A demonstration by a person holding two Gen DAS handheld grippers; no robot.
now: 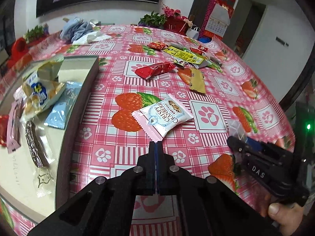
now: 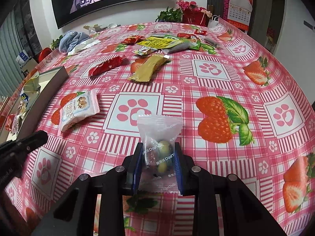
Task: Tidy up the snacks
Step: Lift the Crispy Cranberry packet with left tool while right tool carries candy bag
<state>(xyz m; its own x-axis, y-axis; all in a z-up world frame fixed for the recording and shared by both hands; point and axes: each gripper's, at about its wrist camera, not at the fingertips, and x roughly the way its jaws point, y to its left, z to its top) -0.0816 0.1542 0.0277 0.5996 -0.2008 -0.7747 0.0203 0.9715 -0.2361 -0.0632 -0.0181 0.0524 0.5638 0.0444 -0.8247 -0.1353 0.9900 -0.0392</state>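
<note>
Clear candy pouch (image 2: 158, 137) clamped in right gripper (image 2: 157, 165), above tablecloth (image 2: 216, 74).
Left gripper (image 1: 156, 147) pressed together, empty; cranberry crisp packet (image 1: 163, 116) just ahead, long axis diagonal; tray (image 1: 78, 106) off left.

Two grippers: the left gripper (image 1: 156, 143) and the right gripper (image 2: 158, 157). One clear candy packet (image 2: 159, 131), one white cranberry packet (image 1: 165, 116), one red packet (image 1: 155, 69), one gold packet (image 1: 197, 80), one tray (image 1: 86, 90).
</note>
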